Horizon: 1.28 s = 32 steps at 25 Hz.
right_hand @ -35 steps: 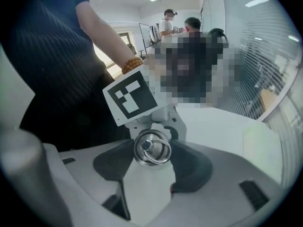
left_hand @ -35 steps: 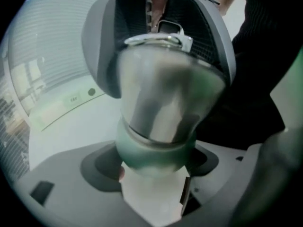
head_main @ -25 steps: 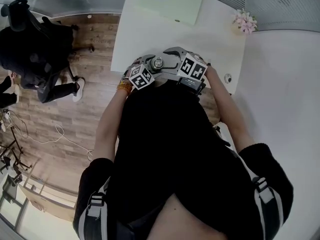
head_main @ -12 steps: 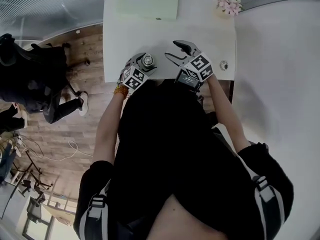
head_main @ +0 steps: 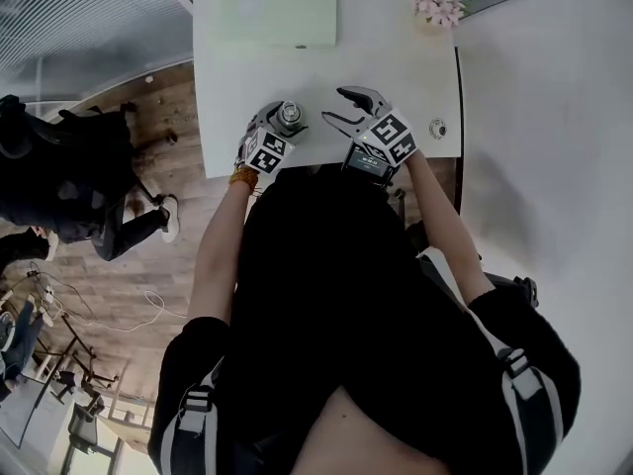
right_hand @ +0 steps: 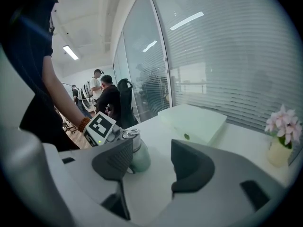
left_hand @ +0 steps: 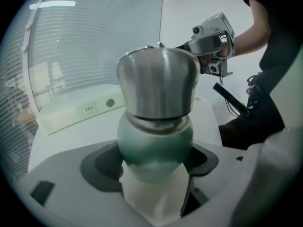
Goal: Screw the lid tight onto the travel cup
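Left gripper view, rounded green travel cup (left_hand: 155, 145), brushed steel lid (left_hand: 157, 86)

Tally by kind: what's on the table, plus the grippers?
Grippers: 2, left gripper, right gripper
Cup with lid on: 1
Box: 1
Flowers: 1
Round disc: 1
Total: 6
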Motion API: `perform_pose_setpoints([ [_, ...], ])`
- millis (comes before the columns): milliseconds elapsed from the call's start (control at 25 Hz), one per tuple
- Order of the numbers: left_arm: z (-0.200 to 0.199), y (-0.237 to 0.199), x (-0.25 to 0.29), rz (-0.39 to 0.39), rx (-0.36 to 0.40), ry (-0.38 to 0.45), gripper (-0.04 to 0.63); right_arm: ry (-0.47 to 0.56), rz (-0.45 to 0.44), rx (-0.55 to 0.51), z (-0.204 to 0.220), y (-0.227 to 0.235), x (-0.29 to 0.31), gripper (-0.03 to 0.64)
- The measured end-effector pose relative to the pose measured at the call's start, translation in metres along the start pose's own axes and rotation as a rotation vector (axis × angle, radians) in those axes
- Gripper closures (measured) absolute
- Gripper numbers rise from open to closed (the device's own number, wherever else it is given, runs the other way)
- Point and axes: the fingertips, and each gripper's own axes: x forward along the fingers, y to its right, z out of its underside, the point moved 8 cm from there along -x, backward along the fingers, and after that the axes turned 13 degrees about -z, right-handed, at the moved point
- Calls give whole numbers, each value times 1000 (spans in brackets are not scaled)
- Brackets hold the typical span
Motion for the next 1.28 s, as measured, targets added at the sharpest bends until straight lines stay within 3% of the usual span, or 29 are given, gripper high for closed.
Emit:
perform_pose_setpoints([
  [160, 1, -2, -1, -5, -26, -4, 215, -7, -13, -8, -5, -1, 6, 362],
  [320, -3, 0, -12, -7, 38, -14, 209, -11, -22, -27, -12, -2, 6, 362],
  [520, 14, 1, -52, 5, 47, -31, 209, -23, -39, -79, -24, -6, 4, 362],
  [640, 17, 2, -85, 17, 107, -18, 209, -1, -47, -133, -39, -14, 2, 362],
  [720, 0, -9, -113, -41, 99, 55, 210, 38, -47, -160, -54, -20, -2, 364],
  [760, -16, -19, -129, -86, 60, 116, 210, 65, -45, -172, -64, -22, -3, 365],
  [920, -99, -66, -183, -285, -153, 431, 214, 183, -15, -210, -102, -29, -11, 372],
  [1080, -159, -97, -213, -420, -342, 627, 245, 282, 31, -262, -138, -42, -13, 390],
  [1280, -192, -98, -223, -592, -352, 728, 358, 443, 206, -265, -166, -49, -24, 438],
])
